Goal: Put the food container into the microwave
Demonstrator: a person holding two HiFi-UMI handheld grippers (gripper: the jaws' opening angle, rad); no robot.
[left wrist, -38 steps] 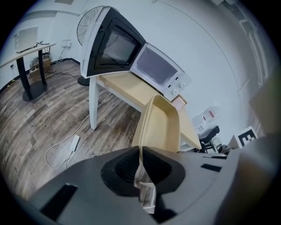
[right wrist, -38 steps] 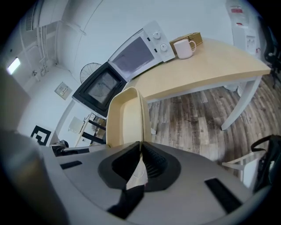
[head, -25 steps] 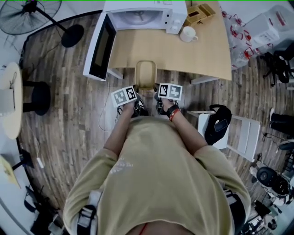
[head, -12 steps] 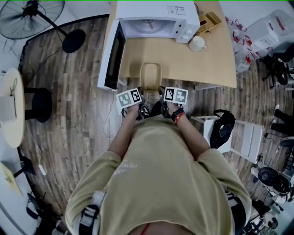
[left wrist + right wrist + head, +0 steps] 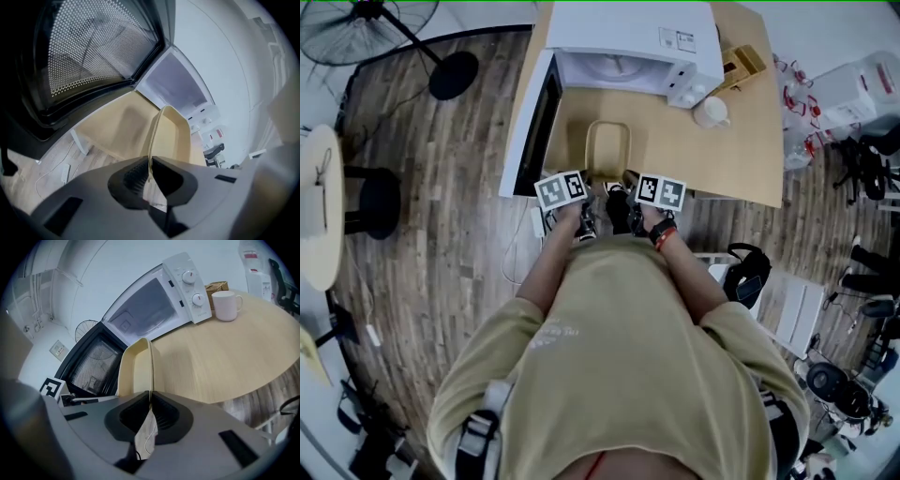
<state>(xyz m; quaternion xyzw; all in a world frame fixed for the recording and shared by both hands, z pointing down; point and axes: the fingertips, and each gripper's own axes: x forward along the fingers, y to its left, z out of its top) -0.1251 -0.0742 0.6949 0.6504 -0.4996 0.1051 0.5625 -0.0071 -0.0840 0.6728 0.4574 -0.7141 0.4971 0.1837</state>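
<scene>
A tan rectangular food container (image 5: 607, 150) is held over the wooden table (image 5: 750, 141), just in front of the white microwave (image 5: 628, 42). The microwave's door (image 5: 534, 122) stands swung open to the left, and its cavity (image 5: 614, 67) shows. My left gripper (image 5: 587, 195) is shut on the container's near left rim (image 5: 154, 140). My right gripper (image 5: 628, 195) is shut on the near right rim (image 5: 149, 369). In both gripper views the thin rim runs straight out from between the closed jaws.
A white mug (image 5: 711, 111) and a small wooden box (image 5: 744, 66) stand right of the microwave. A fan on a stand (image 5: 356, 19) and a round stool (image 5: 380, 202) are at the left. A white chair with a black bag (image 5: 741, 274) is behind me, at the right.
I have stepped closer to the table. Both grippers have carried the container forward, from the table's near edge to a spot right before the open microwave.
</scene>
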